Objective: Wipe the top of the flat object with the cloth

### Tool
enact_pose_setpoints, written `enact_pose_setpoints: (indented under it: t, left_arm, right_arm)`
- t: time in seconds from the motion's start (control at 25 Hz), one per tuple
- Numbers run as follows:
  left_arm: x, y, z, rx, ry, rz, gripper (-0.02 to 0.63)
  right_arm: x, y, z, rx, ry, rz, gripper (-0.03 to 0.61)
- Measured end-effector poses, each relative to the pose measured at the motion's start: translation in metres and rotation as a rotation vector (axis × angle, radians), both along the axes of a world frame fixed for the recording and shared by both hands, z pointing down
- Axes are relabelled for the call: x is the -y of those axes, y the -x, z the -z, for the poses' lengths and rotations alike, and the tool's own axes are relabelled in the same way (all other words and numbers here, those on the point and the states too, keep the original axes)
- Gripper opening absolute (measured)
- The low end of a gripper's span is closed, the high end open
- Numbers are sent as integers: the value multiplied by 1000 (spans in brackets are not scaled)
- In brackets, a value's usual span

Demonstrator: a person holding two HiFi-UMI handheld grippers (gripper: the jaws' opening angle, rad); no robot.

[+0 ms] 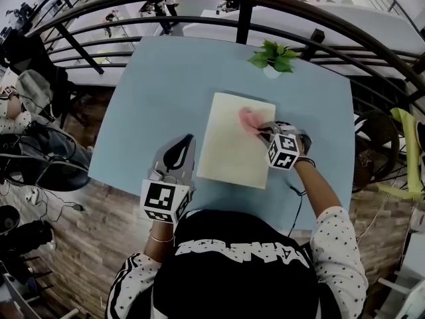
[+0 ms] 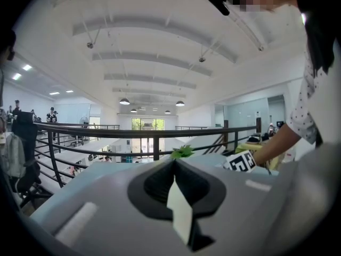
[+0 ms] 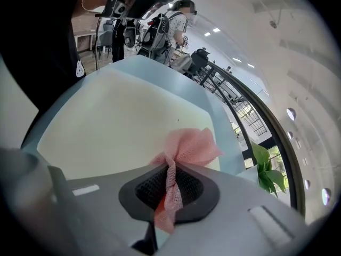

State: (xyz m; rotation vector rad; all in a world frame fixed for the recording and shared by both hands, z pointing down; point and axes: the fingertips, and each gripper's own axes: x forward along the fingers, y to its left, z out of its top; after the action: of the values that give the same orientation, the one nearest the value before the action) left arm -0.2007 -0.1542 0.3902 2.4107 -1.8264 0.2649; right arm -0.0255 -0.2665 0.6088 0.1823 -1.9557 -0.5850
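A cream flat board (image 1: 232, 145) lies in the middle of the light blue table (image 1: 159, 92). My right gripper (image 1: 263, 130) is shut on a pink cloth (image 1: 249, 119), which rests on the board's far right part. In the right gripper view the cloth (image 3: 186, 148) is twisted between the jaws of that gripper (image 3: 171, 170) and fans out over the board (image 3: 117, 121). My left gripper (image 1: 188, 142) hovers just left of the board's near edge, jaws together with nothing in them. In its own view the left gripper (image 2: 175, 168) points across the table towards the railing.
A small green plant in a white pot (image 1: 273, 57) stands at the table's far edge, beyond the board. A dark curved railing (image 1: 246, 18) runs behind the table. A thin cable (image 1: 297, 198) hangs at the near right edge. Chairs and bags sit below on the left.
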Motion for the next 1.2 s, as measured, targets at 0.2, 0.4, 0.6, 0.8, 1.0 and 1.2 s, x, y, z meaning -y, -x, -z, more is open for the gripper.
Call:
enact_pose_setpoints:
  t: [0.2,0.4,0.6,0.8,1.0,1.2]
  left_arm:
    - [-1,-4,1,-1,-2,-17,0]
    - [1,-9,0,1,0,-39,0]
    - [-2,-10,-2,2,10,-49,0]
    - [-2,-18,-4,-4,15,-64,0]
    - [0,-26,-6,-5,22,-85,0]
    - [1,-31,-7,-3,26,-98,0]
  right_arm:
    - [-11,0,0,3,5,11,5]
    - [-18,-1,1,9,9,13,5]
    - [-32,0,2,14,5,30,5]
    - [-42,-1,3,19,12,41,5]
    - [-53,-2,2,23,14,59,5]
    - [-63,-2,2,34,23,69,5]
